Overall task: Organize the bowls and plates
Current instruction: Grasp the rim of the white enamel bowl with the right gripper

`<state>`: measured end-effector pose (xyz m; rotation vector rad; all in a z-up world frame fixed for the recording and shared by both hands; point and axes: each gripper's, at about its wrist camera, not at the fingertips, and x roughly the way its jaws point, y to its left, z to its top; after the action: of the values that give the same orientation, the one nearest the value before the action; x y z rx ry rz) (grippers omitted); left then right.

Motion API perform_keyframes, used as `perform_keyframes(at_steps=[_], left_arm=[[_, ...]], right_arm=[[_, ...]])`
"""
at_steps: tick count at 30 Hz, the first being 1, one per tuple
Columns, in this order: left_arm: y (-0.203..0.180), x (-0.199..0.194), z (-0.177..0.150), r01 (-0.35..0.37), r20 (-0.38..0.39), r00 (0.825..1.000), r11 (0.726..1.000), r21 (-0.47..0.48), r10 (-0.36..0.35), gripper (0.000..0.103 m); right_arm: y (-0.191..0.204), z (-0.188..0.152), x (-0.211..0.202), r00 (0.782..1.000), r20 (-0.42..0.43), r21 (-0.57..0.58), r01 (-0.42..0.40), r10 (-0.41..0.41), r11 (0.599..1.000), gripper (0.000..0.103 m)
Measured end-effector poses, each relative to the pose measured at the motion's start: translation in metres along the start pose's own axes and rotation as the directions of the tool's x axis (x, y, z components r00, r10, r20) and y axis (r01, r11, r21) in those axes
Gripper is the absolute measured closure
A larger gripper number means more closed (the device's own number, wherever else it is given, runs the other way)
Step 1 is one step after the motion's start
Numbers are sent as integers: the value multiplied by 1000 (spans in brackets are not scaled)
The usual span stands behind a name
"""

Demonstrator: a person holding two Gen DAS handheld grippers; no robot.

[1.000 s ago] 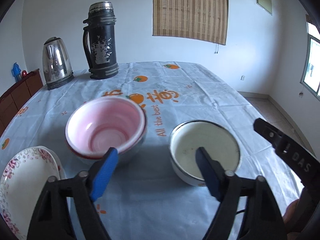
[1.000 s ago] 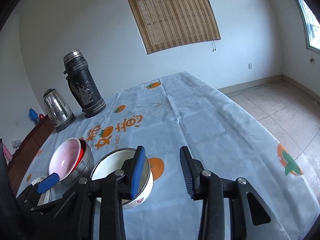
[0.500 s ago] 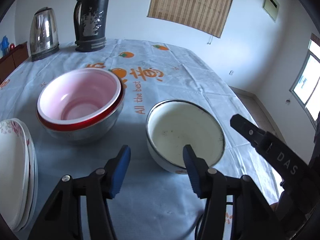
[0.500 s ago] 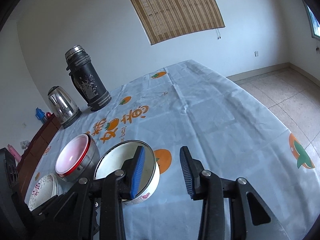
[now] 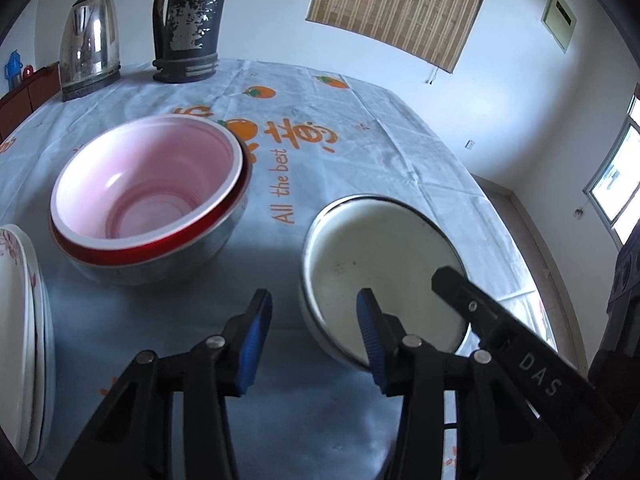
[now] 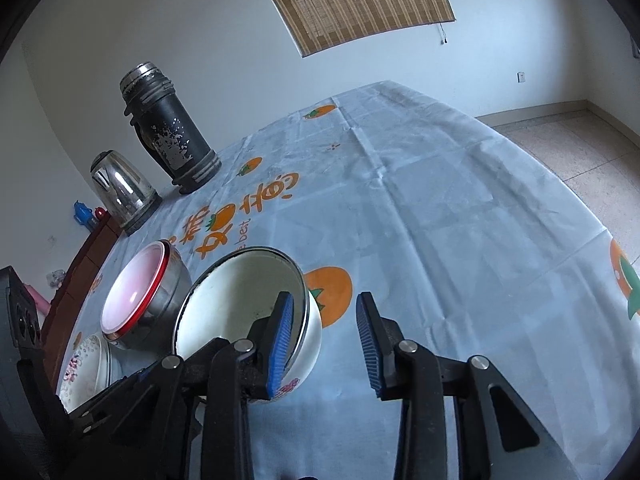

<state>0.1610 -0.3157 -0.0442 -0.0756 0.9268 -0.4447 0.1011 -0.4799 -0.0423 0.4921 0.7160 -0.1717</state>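
Closing in on the white bowl from two sides

Sitting on the pale blue tablecloth (image 5: 384, 128) is a white bowl (image 5: 384, 256) with a dark metal rim. Both tools are at it.

The left gripper (image 5: 314, 330) has its blue fingers on either side of the bowl's near left rim. One finger is inside the bowl and the other is outside, over the cloth. The jaws are closing, with the rim between them, but the pads do not press on it yet.

The right gripper (image 6: 324, 340) comes at the same white bowl (image 6: 240, 300) from the other side. One blue finger is inside the bowl and the other is outside, past the wall. These jaws are closing too, with the wall between them and a gap still showing.

Just beside the white bowl, on its left, is a stack of bowls (image 5: 148, 204). A pink one sits in a red one, and that sits in a shiny metal one. Further left, at the table edge, are the flowery plates (image 5: 20, 312).

At the far end of the table stand a silver kettle (image 5: 90, 44) and a tall black flask (image 5: 188, 20)
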Motion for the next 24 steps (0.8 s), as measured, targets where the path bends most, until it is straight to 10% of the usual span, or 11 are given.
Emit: perform_keyframes(at_steps=[24], left_arm=[[-12, -16, -1, -18, 51, 999, 993, 115, 12, 86]], right_arm=[[-6, -7, -3, 996, -19, 54, -83, 84, 995, 91]])
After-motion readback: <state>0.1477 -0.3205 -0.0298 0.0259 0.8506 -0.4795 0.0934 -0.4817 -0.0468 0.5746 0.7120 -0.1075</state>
